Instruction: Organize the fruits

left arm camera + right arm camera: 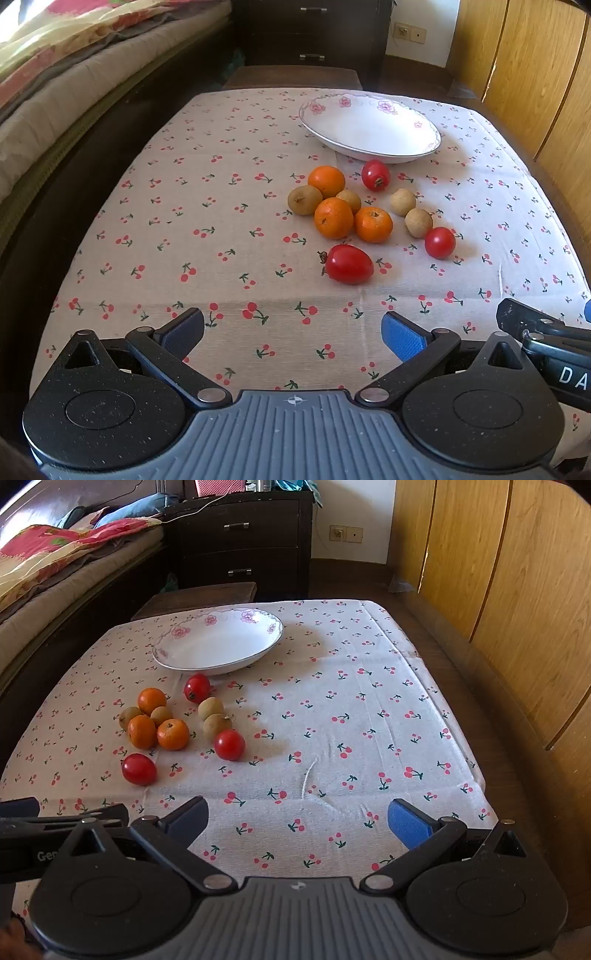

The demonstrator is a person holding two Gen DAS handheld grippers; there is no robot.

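With both your left gripper and right gripper spread wide and empty, reach first for the nearest tomato, straddle it gently, then carry it past the oranges to the plate.

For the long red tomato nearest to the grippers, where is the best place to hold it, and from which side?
Grip the long red tomato across its narrow middle, coming from above. It lies on its side, apart from the other fruit, with free cloth on its near and far flanks. The left tool is open and probably nearest.
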